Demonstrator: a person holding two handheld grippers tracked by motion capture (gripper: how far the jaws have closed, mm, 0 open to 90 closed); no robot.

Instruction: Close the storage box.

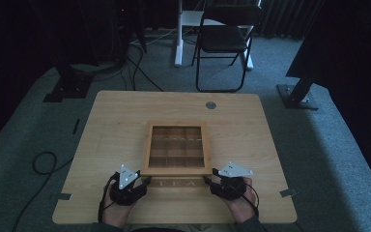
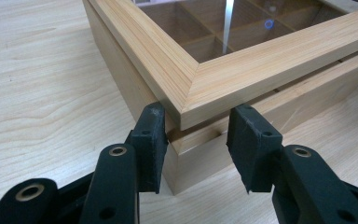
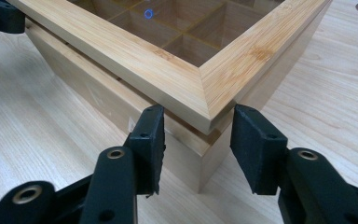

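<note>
Dim room, wooden desk point(image 1: 106, 125) with a glass-lidded tea box point(image 1: 177, 147) at its middle near the front edge.
Left tongs point(image 1: 147, 180) and right tongs point(image 1: 208, 177) each straddle a front corner of the box, jaws apart around the slightly raised lid point(image 2: 223, 74).

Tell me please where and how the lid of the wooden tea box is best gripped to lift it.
Probably at the lid's two near corners, approached from the person's side. The frame overhangs the box there, with a gap beneath, and the left gripper and right gripper already straddle those corners, jaws open.
</note>
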